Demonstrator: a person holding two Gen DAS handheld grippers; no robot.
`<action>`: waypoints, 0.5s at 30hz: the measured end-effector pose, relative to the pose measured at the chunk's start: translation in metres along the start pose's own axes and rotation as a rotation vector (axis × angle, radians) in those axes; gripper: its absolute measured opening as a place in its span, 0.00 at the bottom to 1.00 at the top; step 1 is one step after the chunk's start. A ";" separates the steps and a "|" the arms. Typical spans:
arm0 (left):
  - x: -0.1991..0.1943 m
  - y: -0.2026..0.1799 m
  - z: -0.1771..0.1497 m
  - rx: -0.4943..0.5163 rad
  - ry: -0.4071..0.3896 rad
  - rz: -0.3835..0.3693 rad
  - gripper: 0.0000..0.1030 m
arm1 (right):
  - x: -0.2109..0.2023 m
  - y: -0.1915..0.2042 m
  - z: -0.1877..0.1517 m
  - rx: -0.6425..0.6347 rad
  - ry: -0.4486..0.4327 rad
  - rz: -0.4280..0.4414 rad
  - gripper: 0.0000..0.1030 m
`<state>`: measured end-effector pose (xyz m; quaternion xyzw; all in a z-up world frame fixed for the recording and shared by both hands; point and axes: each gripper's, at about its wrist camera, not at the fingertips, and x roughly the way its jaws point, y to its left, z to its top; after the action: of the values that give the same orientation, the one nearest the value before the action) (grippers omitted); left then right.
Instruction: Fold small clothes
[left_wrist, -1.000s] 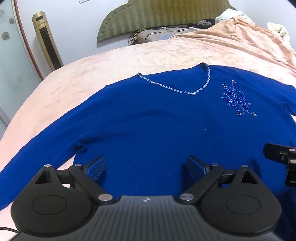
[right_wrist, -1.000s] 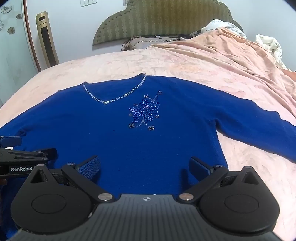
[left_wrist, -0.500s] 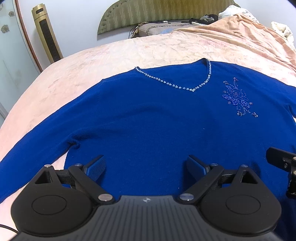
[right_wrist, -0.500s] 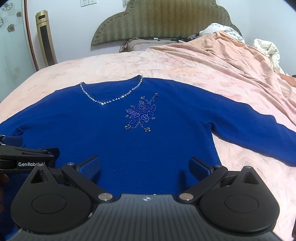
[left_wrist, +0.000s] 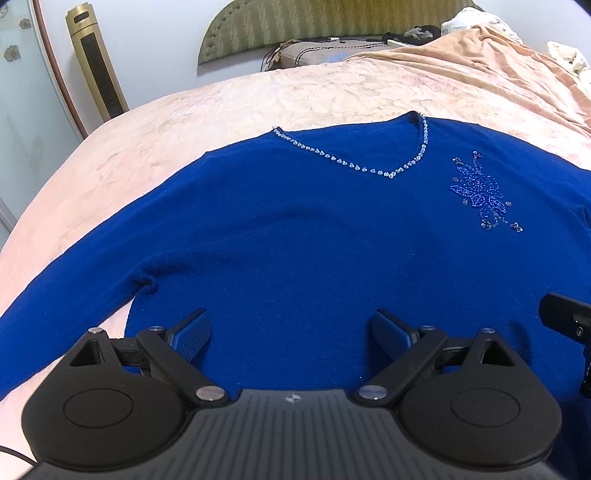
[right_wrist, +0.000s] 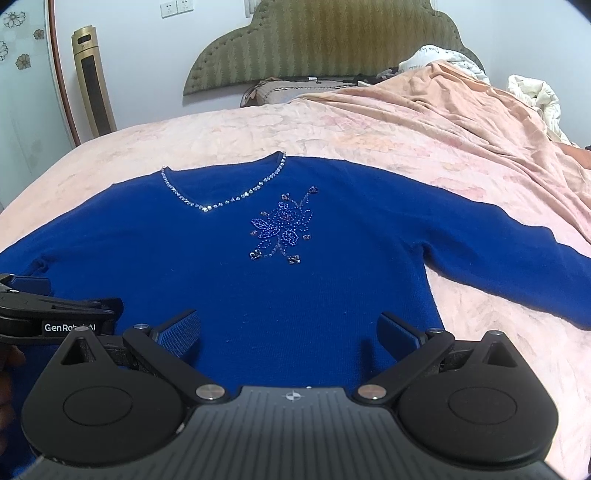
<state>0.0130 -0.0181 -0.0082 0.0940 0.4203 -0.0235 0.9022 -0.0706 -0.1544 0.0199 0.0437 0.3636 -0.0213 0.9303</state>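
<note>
A royal blue long-sleeved sweater (left_wrist: 295, 236) lies flat, front up, on the bed; it also shows in the right wrist view (right_wrist: 229, 266). It has a rhinestone V-neck (left_wrist: 354, 166) and a beaded flower (right_wrist: 282, 229) on the chest. Both sleeves spread out sideways. My left gripper (left_wrist: 291, 332) is open and empty above the lower left body of the sweater. My right gripper (right_wrist: 290, 332) is open and empty above the lower right body, near the hem. The left gripper also shows at the left edge of the right wrist view (right_wrist: 55, 317).
The bed has a pink patterned cover (left_wrist: 258, 107). A peach blanket (right_wrist: 461, 110) is bunched at the far right. A green headboard (right_wrist: 325, 40) and a pillow (right_wrist: 291, 88) stand at the back. A gold tower fan (left_wrist: 96, 62) stands by the wall on the left.
Both grippers have pulled back and risen slightly, so the sweater sits lower and farther in view. Both stay open and empty.
</note>
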 end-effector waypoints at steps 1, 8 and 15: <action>0.000 0.000 0.000 0.000 0.000 0.001 0.92 | 0.001 0.000 0.000 0.001 0.002 -0.001 1.00; 0.002 -0.002 0.002 0.002 0.002 0.011 0.92 | 0.003 -0.004 -0.002 0.019 0.009 0.006 1.00; 0.003 -0.008 0.003 0.017 0.001 0.031 0.92 | 0.002 -0.007 -0.004 0.024 -0.007 0.002 1.00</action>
<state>0.0162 -0.0268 -0.0094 0.1082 0.4190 -0.0131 0.9014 -0.0721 -0.1610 0.0150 0.0549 0.3601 -0.0250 0.9310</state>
